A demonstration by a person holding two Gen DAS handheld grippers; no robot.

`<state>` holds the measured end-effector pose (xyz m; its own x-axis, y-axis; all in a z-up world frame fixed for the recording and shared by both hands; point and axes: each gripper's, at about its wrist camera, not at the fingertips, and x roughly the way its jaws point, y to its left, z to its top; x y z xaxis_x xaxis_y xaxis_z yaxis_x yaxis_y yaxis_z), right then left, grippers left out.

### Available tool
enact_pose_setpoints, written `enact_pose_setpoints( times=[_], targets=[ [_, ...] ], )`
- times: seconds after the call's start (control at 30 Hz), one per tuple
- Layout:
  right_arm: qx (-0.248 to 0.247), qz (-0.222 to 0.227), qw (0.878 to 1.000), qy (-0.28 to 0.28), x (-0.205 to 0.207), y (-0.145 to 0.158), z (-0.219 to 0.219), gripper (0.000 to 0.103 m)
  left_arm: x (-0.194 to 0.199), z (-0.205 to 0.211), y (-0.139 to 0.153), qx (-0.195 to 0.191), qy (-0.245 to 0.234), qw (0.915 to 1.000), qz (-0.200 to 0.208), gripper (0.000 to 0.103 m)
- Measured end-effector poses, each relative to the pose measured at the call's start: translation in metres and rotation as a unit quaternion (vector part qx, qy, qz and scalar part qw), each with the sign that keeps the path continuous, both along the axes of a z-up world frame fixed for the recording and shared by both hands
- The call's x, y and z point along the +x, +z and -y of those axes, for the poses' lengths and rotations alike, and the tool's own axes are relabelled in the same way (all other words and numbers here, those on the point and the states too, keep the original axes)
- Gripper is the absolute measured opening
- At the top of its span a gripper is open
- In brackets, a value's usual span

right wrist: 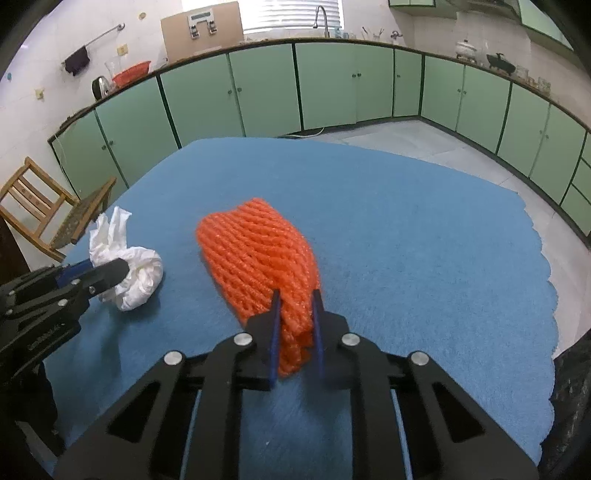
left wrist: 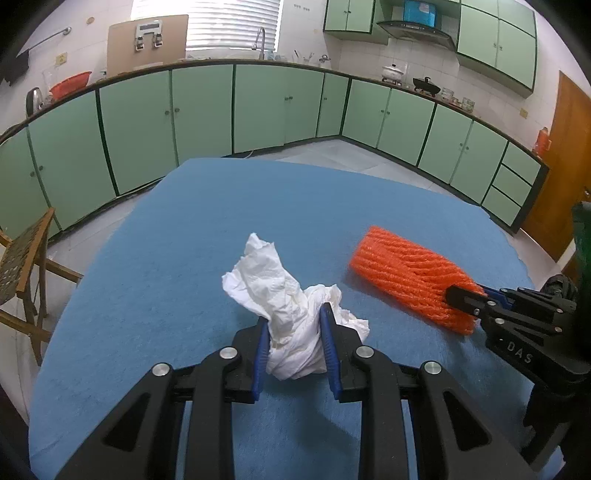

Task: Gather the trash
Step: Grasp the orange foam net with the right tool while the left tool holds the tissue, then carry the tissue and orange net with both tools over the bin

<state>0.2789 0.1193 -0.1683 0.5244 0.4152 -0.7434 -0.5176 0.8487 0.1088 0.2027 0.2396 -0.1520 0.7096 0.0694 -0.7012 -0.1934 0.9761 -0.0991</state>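
Left gripper (left wrist: 293, 317) clamped on a crumpled white paper towel (left wrist: 291, 295), blue-padded fingers (left wrist: 263, 350) pressing into its near end from both sides. Bunched and wrinkled, rising in a loose peak toward the far left, resting on the blue felt table cover (left wrist: 184, 240). Seen also from the right wrist view, low at the left edge: left gripper (right wrist: 107, 271) reaching in, paper towel (right wrist: 129, 266) wadded around its tip.

Right gripper (right wrist: 297, 310) closed on an orange foam fruit net (right wrist: 258, 251), blue pads (right wrist: 274, 332) squeezing the near end of the netting into a narrow fold. Ribbed, mesh-like, fanning wider toward the far side, lying on the table cover (right wrist: 406, 240). From the left wrist view: right gripper (left wrist: 469, 295) entering from the right, black finger laid over the near right end of the fruit net (left wrist: 406, 273), net angled from far left to near right.

Paper towel to the left, fruit net to the right, near each other but apart, both toward the near half of the table.

Beyond the table: pale tiled floor (left wrist: 332, 151), a long curve of green cabinets (left wrist: 203, 107) under a dark countertop, a wooden chair (right wrist: 40, 206) at the far left, a faucet (left wrist: 260, 40) below a bright window with blinds (left wrist: 232, 22). A red basin (left wrist: 70, 83) and a kettle (left wrist: 33, 99) on the counter at left, pots (left wrist: 395, 72) at right, a wooden door (left wrist: 569, 155) at the far right.
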Motion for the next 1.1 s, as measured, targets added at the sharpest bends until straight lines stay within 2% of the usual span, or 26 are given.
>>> enact_pose_setpoints(
  times=[0.2,0.53,0.67,1.1],
  targets=[
    [0.023,0.022,0.999,-0.022,-0.019,0.026,0.02,0.013,-0.005,0.012,0.012,-0.001,-0.005,1.0,0.008,0.026],
    [0.043,0.068,0.994,-0.073,-0.056,0.077,0.074,0.013,-0.02,0.047,0.054,0.004,-0.034,0.9987,0.038,0.026],
    [0.053,0.081,0.99,-0.101,-0.076,0.097,0.104,0.013,-0.029,0.064,0.071,-0.005,-0.049,0.9976,0.049,0.026],
    [0.058,0.114,0.974,-0.187,-0.137,0.123,0.203,0.013,-0.059,0.141,0.111,-0.014,-0.126,0.9887,0.08,0.026]
  ],
)
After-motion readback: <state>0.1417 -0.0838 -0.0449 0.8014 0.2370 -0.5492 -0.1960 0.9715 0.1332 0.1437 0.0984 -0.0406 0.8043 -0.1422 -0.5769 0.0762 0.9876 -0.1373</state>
